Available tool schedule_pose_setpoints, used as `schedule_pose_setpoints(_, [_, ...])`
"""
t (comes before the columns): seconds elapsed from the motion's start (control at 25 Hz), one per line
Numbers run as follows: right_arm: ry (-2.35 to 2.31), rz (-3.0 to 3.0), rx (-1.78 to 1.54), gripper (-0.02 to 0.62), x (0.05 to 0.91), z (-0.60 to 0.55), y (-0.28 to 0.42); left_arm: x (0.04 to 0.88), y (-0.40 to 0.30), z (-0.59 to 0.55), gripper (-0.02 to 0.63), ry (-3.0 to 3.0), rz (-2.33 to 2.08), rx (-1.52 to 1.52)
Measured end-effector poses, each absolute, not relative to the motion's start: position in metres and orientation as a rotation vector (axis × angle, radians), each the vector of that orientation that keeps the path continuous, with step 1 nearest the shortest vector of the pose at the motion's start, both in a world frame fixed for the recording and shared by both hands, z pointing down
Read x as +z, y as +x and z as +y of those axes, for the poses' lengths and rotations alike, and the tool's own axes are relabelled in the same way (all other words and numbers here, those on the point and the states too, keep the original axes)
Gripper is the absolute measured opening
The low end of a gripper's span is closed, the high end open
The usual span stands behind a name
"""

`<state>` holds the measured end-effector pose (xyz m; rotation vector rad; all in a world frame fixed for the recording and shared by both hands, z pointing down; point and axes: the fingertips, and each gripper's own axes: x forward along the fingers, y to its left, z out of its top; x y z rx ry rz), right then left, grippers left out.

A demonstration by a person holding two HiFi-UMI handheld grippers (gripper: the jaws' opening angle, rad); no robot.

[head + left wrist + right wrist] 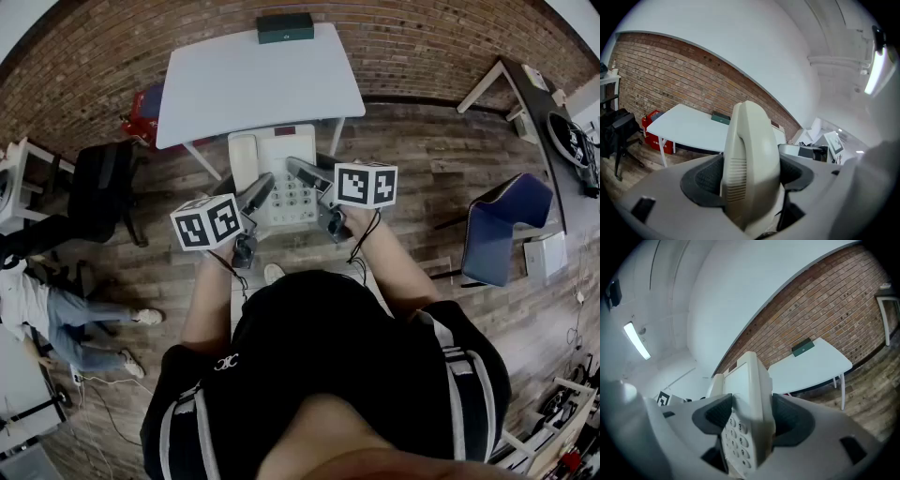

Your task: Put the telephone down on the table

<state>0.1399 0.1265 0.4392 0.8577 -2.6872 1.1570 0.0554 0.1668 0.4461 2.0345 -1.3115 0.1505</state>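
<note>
A cream desk telephone [275, 174] with a keypad hangs in the air in front of me, short of the white table [258, 82]. My left gripper [257, 195] is shut on its handset side [747, 159], the dark pads pressing both faces. My right gripper [314, 178] is shut on the keypad side [746, 420], with the number keys showing between its pads. In both gripper views the white table [689, 126] [811, 366] lies ahead and below, against a brick wall.
A dark green box [285, 27] rests at the table's far edge. A red crate [145, 111] stands under the table's left end. A black chair [98, 187] is at left, a blue chair [502, 225] at right. A person [56, 309] lies on the wooden floor at left.
</note>
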Motion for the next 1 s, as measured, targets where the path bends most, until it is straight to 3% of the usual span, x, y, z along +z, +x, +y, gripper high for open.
schedule_pose_setpoints(1.0, [0.850, -2.665, 1.164, 0.233, 0.447, 0.113, 0.116, 0.457, 0.031, 0.155, 0.350, 1.990, -1.292, 0.156])
